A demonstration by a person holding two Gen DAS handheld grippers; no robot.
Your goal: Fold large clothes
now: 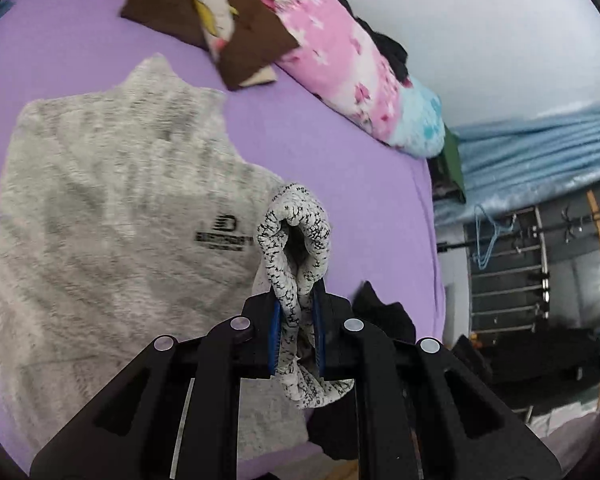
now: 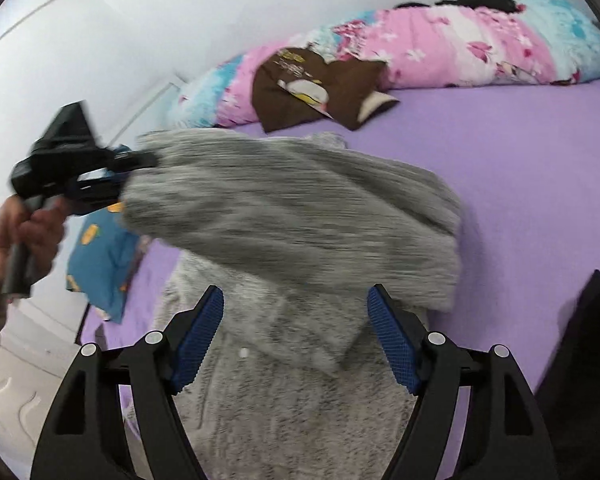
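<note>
My left gripper (image 1: 296, 320) is clenched on a bunched edge of the grey fleece sweater (image 1: 112, 216), which lies spread across the purple bed (image 1: 360, 184) toward its near edge, one part lifted in the air over the rest. My worry is that pinch: the fabric is a thick, fluffy roll between the pads, so I judge it could creep out as I carry it across, dropping the flap short and leaving a crooked fold. The lifted part could also drag the layer beneath and wrinkle it. In the right wrist view my left hand (image 2: 24, 224) holds its tool raised at the bed's far-left side, pointing inward over the sweater. My right gripper (image 2: 296, 332) hangs released, jaws wide, low over the sweater's near part, holding nothing.
</note>
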